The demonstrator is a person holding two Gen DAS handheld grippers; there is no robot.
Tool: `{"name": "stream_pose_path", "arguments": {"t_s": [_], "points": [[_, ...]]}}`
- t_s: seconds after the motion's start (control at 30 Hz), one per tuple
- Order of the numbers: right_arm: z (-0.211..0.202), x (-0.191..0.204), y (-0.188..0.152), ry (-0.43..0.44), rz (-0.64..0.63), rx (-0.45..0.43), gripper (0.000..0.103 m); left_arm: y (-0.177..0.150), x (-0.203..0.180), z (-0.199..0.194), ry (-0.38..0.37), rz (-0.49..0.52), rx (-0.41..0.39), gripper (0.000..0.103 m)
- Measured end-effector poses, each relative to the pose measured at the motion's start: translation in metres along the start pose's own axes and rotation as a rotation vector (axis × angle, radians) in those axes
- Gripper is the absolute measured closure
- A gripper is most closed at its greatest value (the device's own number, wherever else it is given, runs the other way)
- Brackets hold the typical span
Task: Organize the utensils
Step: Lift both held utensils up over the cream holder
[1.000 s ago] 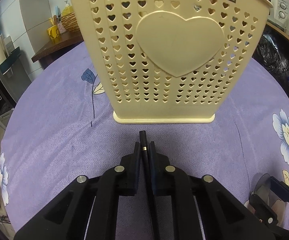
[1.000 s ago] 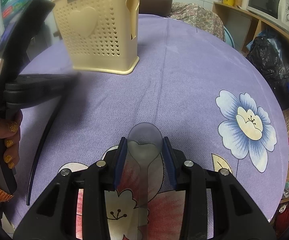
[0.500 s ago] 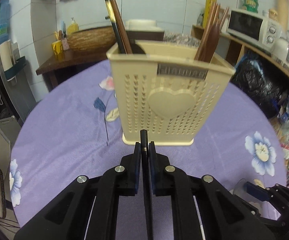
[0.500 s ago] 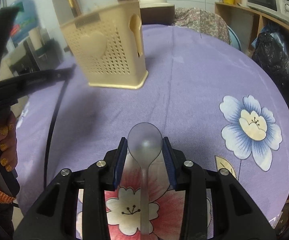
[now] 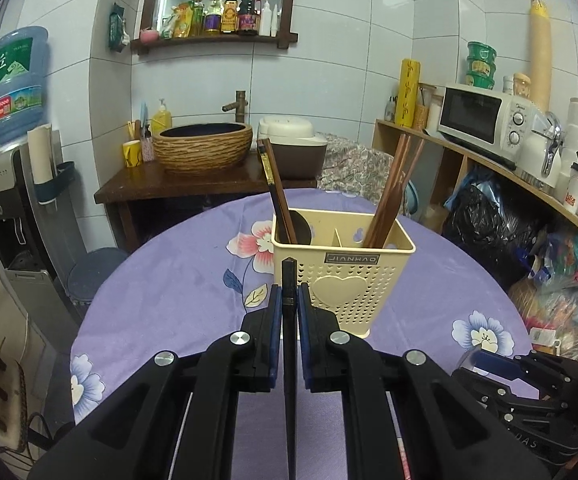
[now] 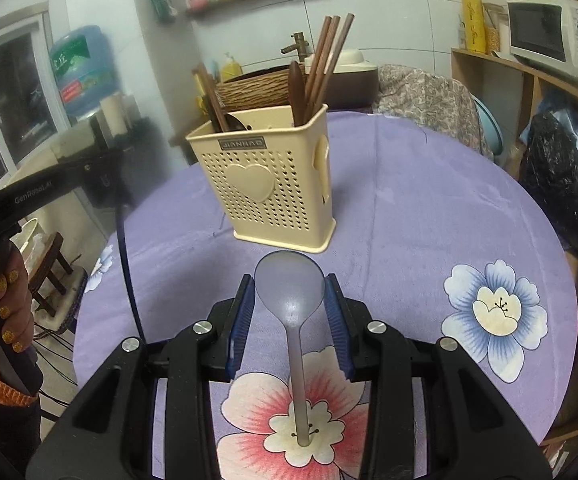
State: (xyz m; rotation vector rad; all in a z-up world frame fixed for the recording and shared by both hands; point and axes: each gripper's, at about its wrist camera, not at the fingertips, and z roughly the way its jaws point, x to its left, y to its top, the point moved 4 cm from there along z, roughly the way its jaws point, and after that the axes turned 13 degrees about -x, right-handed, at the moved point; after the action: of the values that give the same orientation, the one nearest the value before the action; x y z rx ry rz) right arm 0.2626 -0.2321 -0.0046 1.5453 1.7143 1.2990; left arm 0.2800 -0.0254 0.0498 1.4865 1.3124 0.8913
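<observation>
Gripping a black chopstick (image 5: 289, 344) at lower centre, the left tongs (image 5: 289, 300) are clamped shut on it, level and aimed at the cream holder (image 5: 343, 280) mid-frame on the purple surface (image 5: 169, 292). The right tongs (image 6: 289, 300) pinch a grey spoon (image 6: 291, 292) by its bowl, low over the cloth. The long chopstick could catch the holder's rim and tip it; the smooth spoon bowl could slip free. Brown chopsticks (image 6: 325, 60) already stand inside, upper centre.

Chopsticks (image 5: 389, 196) in holder (image 5: 345, 280) on table (image 5: 169, 292)
</observation>
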Motion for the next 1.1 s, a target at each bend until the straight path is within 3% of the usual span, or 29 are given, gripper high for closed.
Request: {"name": "stream_pose_path", "arguments": {"t_s": [0.3,1.1], "points": [[-0.002,0.008,0.004,0.007,-0.021,-0.008,0.067,0.008,0.009,-0.011,-0.002,-0.016,-0.040,0.094],[-0.002,0.009,0.018,0.055,-0.023,-0.026,0.067,0.023,0.019,-0.016,-0.026,-0.019,-0.059,0.094]]}}
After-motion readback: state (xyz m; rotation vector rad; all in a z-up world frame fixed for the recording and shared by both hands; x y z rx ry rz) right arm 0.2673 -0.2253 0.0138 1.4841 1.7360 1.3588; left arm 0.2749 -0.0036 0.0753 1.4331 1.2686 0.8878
